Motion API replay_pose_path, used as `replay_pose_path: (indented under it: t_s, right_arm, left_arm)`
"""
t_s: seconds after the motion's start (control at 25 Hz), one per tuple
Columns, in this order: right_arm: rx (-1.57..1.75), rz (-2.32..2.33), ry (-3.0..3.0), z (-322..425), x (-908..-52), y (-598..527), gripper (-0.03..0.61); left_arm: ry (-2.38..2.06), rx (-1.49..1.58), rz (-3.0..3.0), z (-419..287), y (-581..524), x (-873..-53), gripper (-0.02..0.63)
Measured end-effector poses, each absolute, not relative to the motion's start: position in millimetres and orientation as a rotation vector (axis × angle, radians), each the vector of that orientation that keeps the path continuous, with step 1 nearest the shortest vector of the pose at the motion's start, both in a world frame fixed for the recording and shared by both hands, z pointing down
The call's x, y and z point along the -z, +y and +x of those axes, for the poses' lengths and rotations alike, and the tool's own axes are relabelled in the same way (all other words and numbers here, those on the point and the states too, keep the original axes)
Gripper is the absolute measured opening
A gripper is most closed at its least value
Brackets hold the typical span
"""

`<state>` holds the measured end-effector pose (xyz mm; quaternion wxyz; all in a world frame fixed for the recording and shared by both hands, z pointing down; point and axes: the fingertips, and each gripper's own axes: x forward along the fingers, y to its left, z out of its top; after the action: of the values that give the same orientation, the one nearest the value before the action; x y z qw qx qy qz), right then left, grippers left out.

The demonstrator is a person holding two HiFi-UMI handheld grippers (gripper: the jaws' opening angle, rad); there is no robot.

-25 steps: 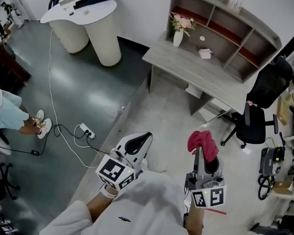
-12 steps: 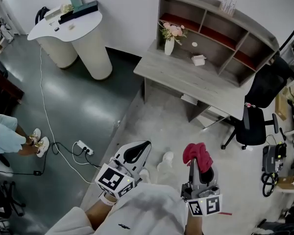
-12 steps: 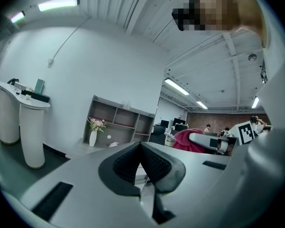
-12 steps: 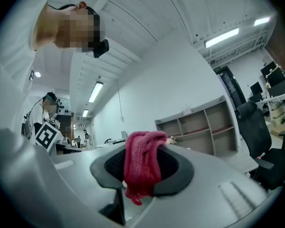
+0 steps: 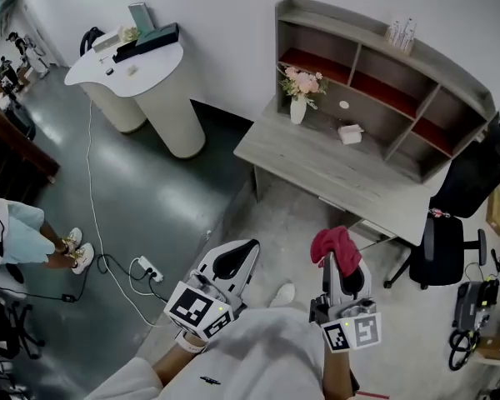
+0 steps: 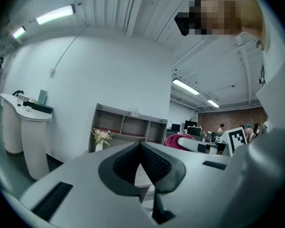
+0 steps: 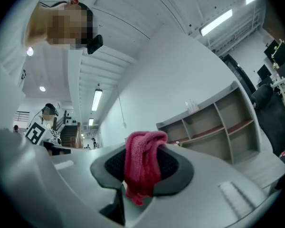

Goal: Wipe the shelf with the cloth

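desk (image 5: 333,172) and shelf (image 5: 383,47) have slid lower and nearer in your head view than a second ago, and a shoe (image 5: 281,293) now shows on the floor between your two grippers, which suggests you are walking toward the furniture. your right gripper (image 5: 337,267) has its fingers clamped on the red cloth (image 5: 335,245), which bunches up over the tips and hangs down between the pads in the right gripper view. your left gripper (image 5: 243,250) is pressed closed with nothing between its pads and points toward the desk. the shelf stands on the back of the desk against the white wall, its open compartments facing you, well apart from the cloth. a vase of flowers (image 5: 298,105) and a small white box (image 5: 350,134) sit on the desk in front of it. as things lie, the cloth is in hand, but it looks as if no wiping has begun. what seems left is closing in on the desk, laying the cloth on a shelf board and working it across, perhaps around the vase and box.
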<state>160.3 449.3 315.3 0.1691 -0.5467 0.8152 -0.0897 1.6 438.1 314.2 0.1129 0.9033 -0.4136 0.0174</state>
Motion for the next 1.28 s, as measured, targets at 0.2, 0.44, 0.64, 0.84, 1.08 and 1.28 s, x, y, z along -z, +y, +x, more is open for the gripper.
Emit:
replay_pose_path:
  t_s: [0.2, 0.44, 0.64, 0.84, 1.08, 1.28]
  right_arm:
    - [0.175, -1.495, 2.396, 181.5, -308.0, 403.9, 0.123]
    - [0.237, -1.51, 2.484, 201.4, -328.1, 356.6, 0.118]
    - [0.258, -1.498, 2.454, 205.7, -323.5, 319.7, 0.118]
    - [0.299, -1.523, 2.435, 201.6, -330.6, 276.2, 0.119]
    - [0.28, -1.552, 2.416, 178.9, -327.3, 208.4, 0.12]
    - [0.258, -1.596, 2.416, 149.6, -316.4, 146.6, 0.12]
  left_arm:
    - [-1.298, -0.01, 2.641, 28.8, 396.4, -311.8, 0.002]
    - [-1.373, -0.004, 2.552, 38.3, 358.9, -328.5, 0.002]
    - [-1.385, -0.006, 2.542, 38.8, 318.7, -329.5, 0.002]
    - [-1.343, -0.022, 2.544, 36.7, 267.7, -341.9, 0.002]
    - [-1.28, -0.033, 2.572, 21.8, 193.8, -344.5, 0.002]
    - [-1.204, -0.025, 2.592, 4.9, 129.0, -338.2, 0.002]
